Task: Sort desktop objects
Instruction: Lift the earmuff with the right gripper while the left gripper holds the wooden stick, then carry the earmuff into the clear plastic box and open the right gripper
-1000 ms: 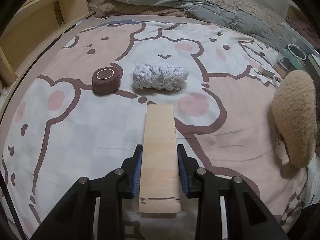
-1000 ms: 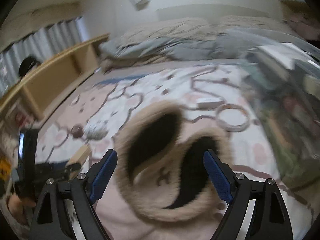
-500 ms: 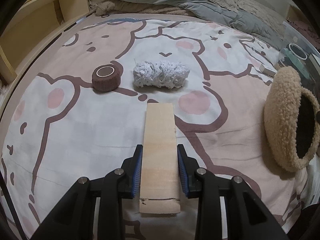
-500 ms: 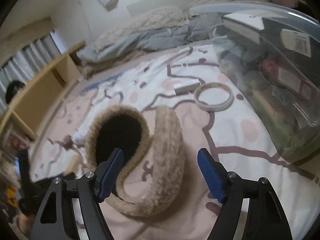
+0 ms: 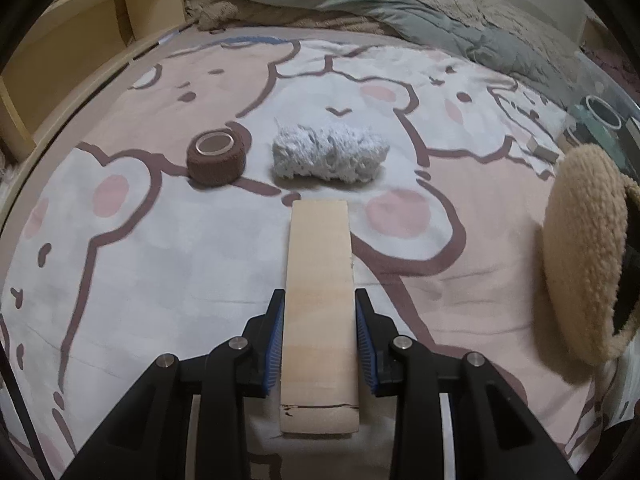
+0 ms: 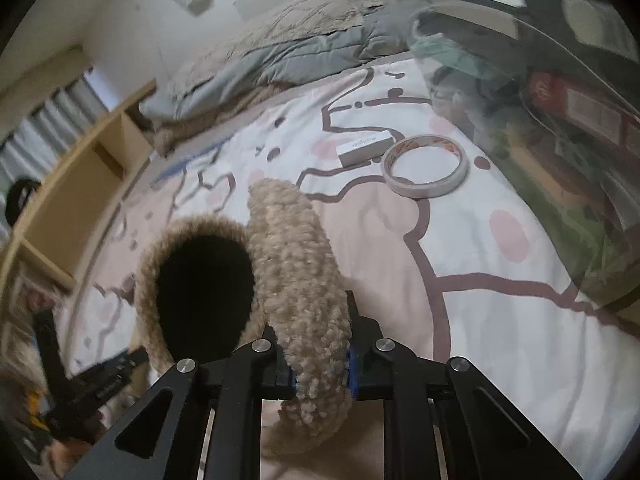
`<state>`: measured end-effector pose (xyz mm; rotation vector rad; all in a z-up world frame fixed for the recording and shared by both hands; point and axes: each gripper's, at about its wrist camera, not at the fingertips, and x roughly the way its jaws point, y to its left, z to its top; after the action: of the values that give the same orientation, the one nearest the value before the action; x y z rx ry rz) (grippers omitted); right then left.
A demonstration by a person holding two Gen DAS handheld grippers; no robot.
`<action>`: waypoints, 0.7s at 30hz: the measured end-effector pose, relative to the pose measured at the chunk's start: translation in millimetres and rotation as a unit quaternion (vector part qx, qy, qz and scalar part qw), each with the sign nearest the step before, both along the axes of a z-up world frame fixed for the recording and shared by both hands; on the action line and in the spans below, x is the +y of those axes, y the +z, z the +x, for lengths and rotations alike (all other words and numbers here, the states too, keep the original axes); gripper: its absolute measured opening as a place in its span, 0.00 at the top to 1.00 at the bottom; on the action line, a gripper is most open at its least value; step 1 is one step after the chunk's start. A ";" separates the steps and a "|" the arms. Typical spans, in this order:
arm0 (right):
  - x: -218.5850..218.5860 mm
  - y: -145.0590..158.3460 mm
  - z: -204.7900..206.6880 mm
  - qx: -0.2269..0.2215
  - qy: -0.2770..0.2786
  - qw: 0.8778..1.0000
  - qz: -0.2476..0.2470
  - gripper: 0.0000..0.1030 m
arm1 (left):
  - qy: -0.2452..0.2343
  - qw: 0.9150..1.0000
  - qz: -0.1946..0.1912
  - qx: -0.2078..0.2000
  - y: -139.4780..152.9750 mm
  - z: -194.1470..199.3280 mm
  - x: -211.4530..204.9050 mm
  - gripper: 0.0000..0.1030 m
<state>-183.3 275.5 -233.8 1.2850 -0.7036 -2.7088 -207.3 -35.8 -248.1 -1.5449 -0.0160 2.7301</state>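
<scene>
My left gripper (image 5: 320,300) is shut on a pale wooden slat (image 5: 318,248) that points forward over the bear-print bedspread (image 5: 160,280). Beyond the slat lie a brown bandage roll (image 5: 216,156) and a white yarn bundle (image 5: 330,156). Fuzzy beige earmuffs (image 6: 296,264) with a black inner cup stand in front of my right gripper (image 6: 320,360). Its jaws are closing, and the blue pads press on the fuzzy band from both sides. In the left wrist view the earmuffs (image 5: 580,248) stand at the far right.
A ring of tape (image 6: 424,168) and a small white box (image 6: 364,146) lie beyond the earmuffs. A clear plastic bin (image 6: 540,100) full of items stands at the right. A wooden shelf (image 5: 60,52) runs along the left, and a grey quilt (image 5: 400,0) lies at the back.
The right gripper's jaws went from wide apart around the earmuffs to pinched on the fuzzy band, and it rolled and sank. The left gripper and slat stayed put.
</scene>
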 end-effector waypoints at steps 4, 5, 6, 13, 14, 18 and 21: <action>7.6 8.3 5.5 0.018 -0.011 1.000 -0.022 0.83 | 0.002 1.000 0.010 0.015 8.7 2.3 -2.1 0.68; 8.1 10.2 6.5 0.022 -0.012 0.999 -0.025 0.83 | 0.001 1.000 0.013 0.019 11.4 3.8 -1.9 0.68; 8.4 12.3 7.5 0.026 -0.012 0.999 -0.028 0.83 | 0.001 1.000 0.013 0.022 13.1 5.0 -1.9 0.68; 3.8 38.8 12.0 0.059 0.002 0.998 -0.023 0.83 | 0.001 0.999 0.024 0.038 23.6 13.0 -1.4 0.68; 4.0 44.4 11.9 0.065 0.004 0.998 -0.022 0.83 | -0.001 0.999 0.025 0.040 25.6 14.4 -0.9 0.68; 14.7 81.7 22.8 0.100 0.002 0.995 -0.020 0.83 | -0.006 0.998 0.026 0.049 30.3 18.4 1.5 0.68; 28.4 112.7 28.0 0.120 0.004 0.993 -0.006 0.83 | -0.010 0.998 0.029 0.054 33.2 19.8 3.1 0.68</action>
<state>-155.3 303.9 -121.1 0.9331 -0.6835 -2.7830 -187.5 -32.8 -214.9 -1.3737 -0.0779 2.7662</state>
